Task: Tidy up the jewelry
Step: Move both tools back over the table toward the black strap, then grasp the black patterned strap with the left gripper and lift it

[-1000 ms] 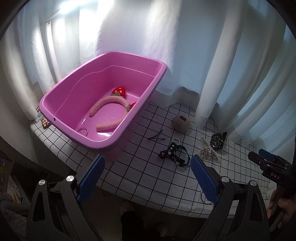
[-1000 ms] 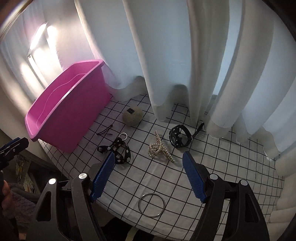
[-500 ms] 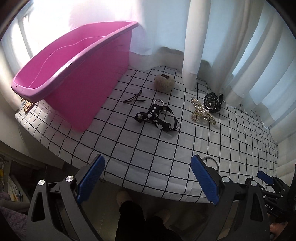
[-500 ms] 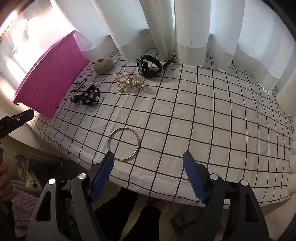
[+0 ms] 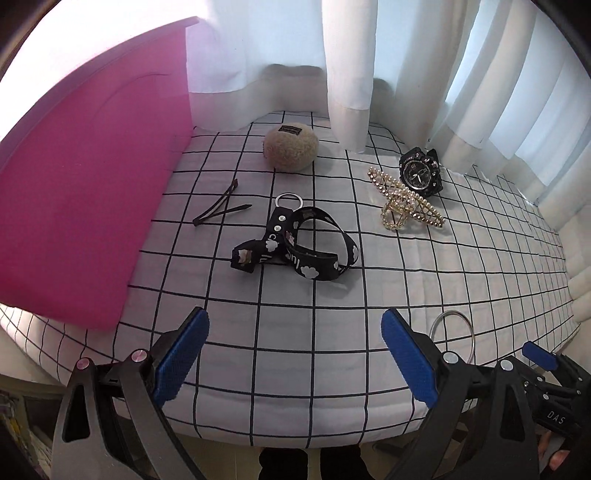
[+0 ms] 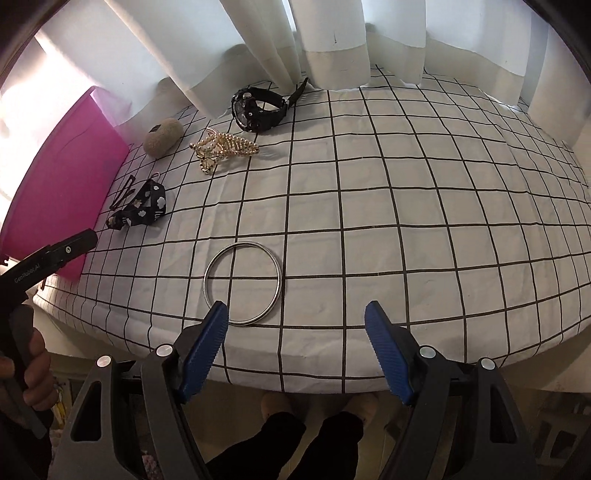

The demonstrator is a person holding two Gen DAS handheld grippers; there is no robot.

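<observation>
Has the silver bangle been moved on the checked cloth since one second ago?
No. The silver bangle lies near the cloth's front edge, same spot relative to the pearl hair clip as before; only the camera came closer.

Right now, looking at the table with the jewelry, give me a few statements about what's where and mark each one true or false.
1. The silver bangle lies flat on the checked cloth. True.
2. The black watch sits inside the pink tub. False: it lies on the cloth near the curtain.
3. The pearl hair clip lies between the watch and the patterned black strap. True.
4. The right gripper is clamped on the bangle. False: its fingers stand open, holding nothing.
5. The left gripper is empty. True.
</observation>
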